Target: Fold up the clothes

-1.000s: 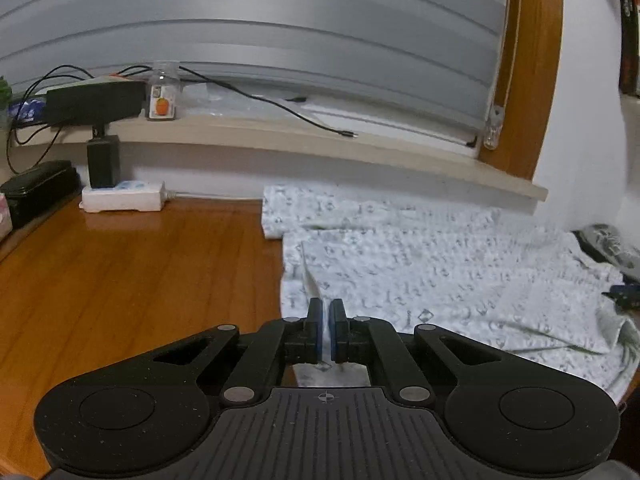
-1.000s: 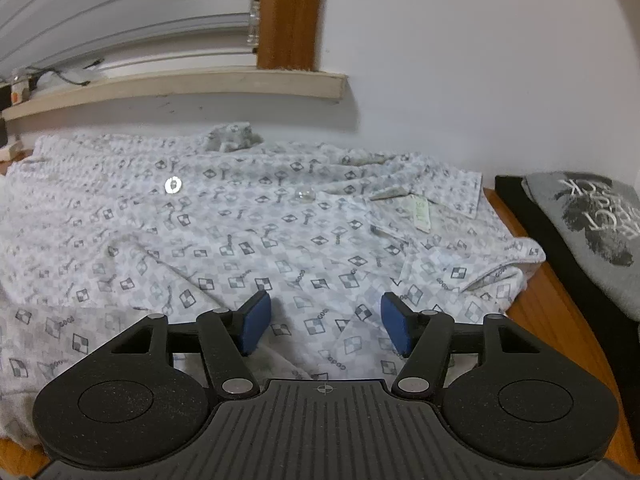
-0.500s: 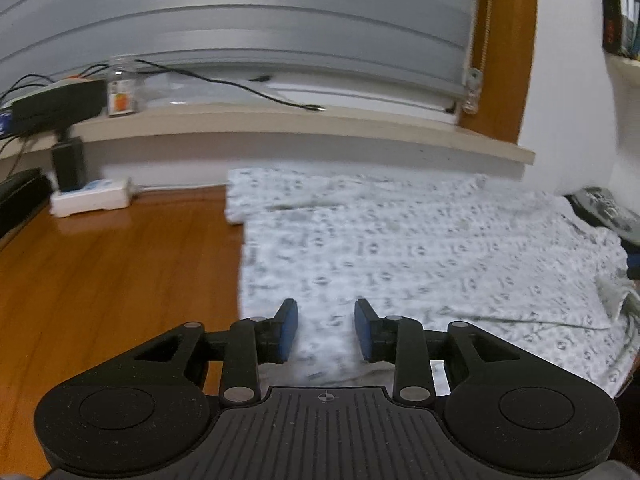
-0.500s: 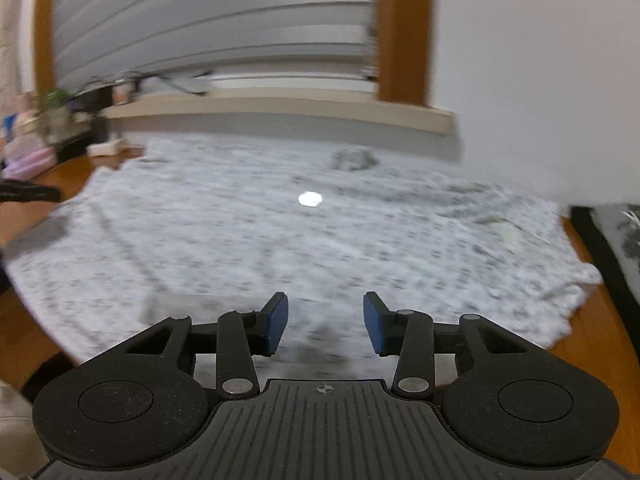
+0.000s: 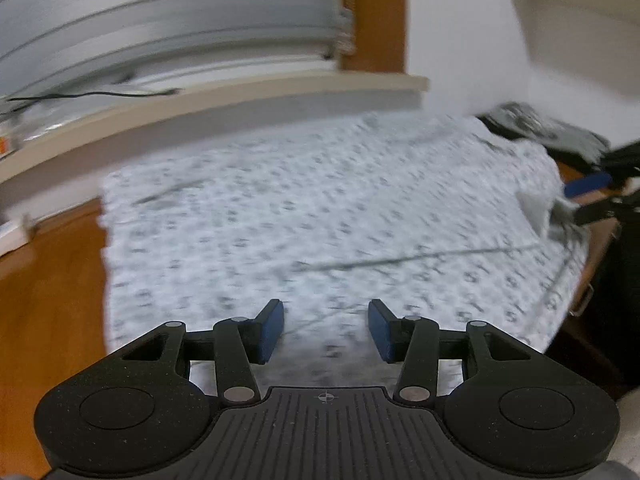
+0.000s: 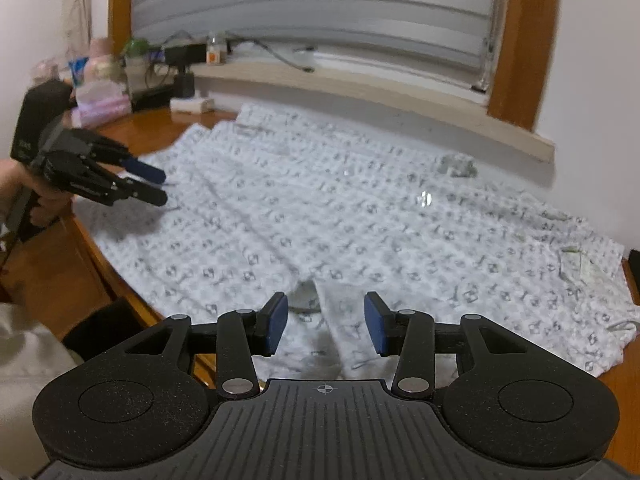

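One shirt (image 6: 360, 216), two grippers, both empty.
Shirt lies flat on the table (image 6: 52, 276), long axis along the windowsill (image 6: 380, 92). Left gripper (image 5: 326, 330) just opened, holding nothing; right gripper (image 6: 326, 326) apart, holding nothing.

A patterned shirt (image 6: 360, 220) lies spread flat across the wooden counter (image 6: 96, 280), directly ahead of the right hand-held gripper (image 6: 326, 326).
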`<state>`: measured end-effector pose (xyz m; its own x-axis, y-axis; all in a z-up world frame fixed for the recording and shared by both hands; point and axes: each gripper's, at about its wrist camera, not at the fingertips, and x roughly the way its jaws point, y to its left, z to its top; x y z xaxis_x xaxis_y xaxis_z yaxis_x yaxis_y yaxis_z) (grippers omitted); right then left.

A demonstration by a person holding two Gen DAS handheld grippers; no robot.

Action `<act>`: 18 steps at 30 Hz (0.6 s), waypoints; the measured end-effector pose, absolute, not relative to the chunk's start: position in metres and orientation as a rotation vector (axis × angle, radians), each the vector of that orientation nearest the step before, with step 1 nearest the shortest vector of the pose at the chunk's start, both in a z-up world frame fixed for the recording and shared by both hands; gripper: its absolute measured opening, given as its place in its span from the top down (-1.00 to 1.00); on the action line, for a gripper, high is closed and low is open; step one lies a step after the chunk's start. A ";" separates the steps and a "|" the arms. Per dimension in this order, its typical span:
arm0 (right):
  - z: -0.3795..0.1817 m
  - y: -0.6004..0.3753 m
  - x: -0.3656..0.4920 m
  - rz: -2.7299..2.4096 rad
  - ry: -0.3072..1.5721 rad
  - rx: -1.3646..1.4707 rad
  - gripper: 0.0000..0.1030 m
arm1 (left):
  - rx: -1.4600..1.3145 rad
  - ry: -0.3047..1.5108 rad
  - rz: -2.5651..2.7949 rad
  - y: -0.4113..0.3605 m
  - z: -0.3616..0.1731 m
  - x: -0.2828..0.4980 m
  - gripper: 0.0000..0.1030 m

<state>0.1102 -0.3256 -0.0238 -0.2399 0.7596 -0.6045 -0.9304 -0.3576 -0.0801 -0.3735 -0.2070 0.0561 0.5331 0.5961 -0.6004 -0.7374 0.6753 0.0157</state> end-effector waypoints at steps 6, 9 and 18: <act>-0.029 -0.315 0.114 1.785 0.325 -0.690 0.96 | -0.181 0.657 0.705 -0.210 0.053 -0.338 0.16; -0.022 -0.319 0.123 1.780 0.328 -0.638 0.97 | -0.166 0.663 0.702 -0.208 0.051 -0.329 0.15; -0.021 -0.339 0.140 1.798 0.357 -0.607 0.98 | -0.181 0.643 0.698 -0.202 0.058 -0.337 0.99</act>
<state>0.1399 -0.3386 -0.0208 -0.2191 0.7928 -0.5687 -0.9500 -0.3063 -0.0611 -0.3367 -0.2020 0.0581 0.5832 0.5408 -0.6061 -0.6482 0.7596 0.0540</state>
